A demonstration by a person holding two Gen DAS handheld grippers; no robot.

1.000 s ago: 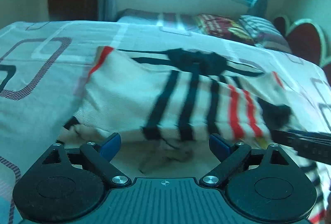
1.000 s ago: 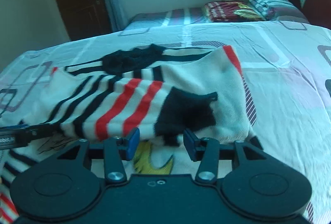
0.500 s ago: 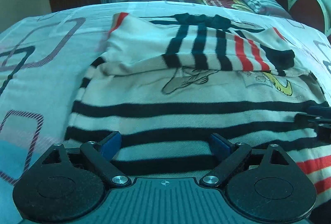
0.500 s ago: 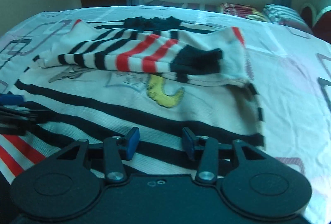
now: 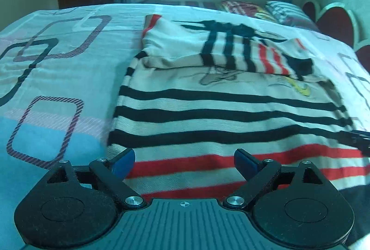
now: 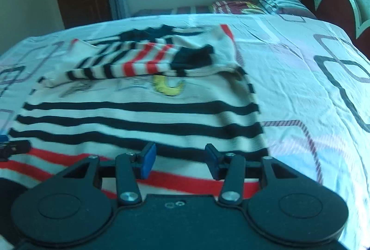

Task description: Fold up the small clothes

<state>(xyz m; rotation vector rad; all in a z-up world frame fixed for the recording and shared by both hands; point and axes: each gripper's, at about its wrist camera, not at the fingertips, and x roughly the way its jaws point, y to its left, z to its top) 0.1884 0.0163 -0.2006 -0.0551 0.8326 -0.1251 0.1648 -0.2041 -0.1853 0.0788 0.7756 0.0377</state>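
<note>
Now hovering at the sweater's [image 5: 222,111] bottom hem, sleeves folded across up top; left gripper [image 5: 184,161] and right gripper [image 6: 180,163] fingers apart, empty. Next, probably: pinch hem corners, fold upward.

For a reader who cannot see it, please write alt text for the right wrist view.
A striped sweater lies on a patterned bedsheet, its sleeves folded across the chest. The open right gripper hovers over the red-striped hem; the left gripper shows at the left edge.
</note>
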